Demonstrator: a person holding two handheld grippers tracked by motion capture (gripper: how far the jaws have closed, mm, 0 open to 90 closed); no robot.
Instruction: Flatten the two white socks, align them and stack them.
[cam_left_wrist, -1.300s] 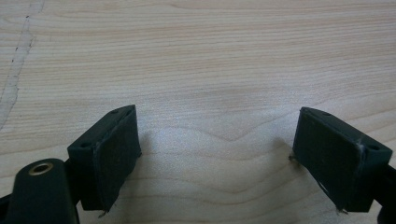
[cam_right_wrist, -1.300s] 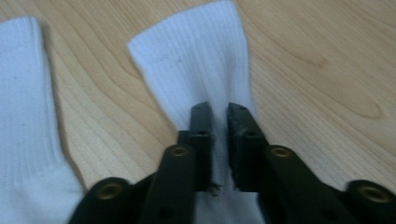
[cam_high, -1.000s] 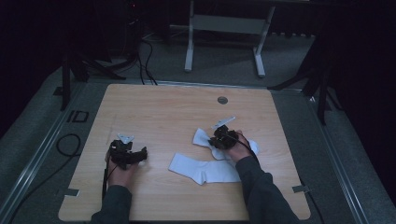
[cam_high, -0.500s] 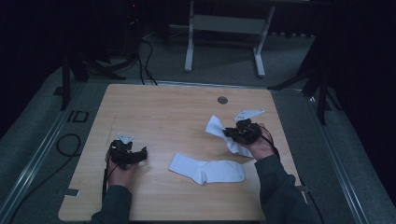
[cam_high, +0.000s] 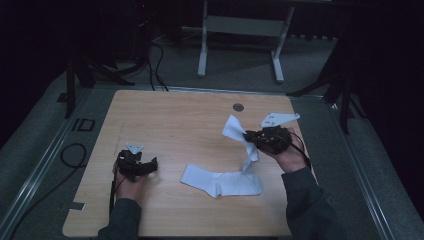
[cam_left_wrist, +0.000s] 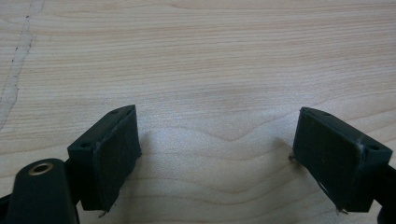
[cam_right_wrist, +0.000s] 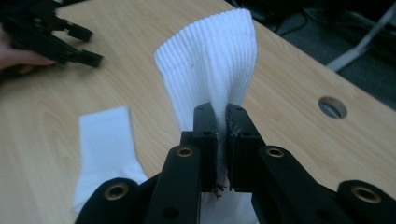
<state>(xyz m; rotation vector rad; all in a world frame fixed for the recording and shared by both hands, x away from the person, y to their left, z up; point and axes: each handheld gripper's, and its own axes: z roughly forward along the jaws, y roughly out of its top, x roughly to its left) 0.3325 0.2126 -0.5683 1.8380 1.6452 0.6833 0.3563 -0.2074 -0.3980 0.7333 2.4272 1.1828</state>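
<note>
The right tongs (cam_right_wrist: 222, 140) are pinching 1 white sock (cam_right_wrist: 210, 74) near its ribbed cuff, and the sock hangs above the bench (cam_high: 170, 120) with its lower end trailing toward the second sock (cam_high: 222, 182). That one lies flat, long axis running left to right, just below and to the left of the right tongs — the nearer hand. The left tongs (cam_left_wrist: 219, 154) rest spread and empty, well apart at the left. Bare wood lies open beyond both.
</note>
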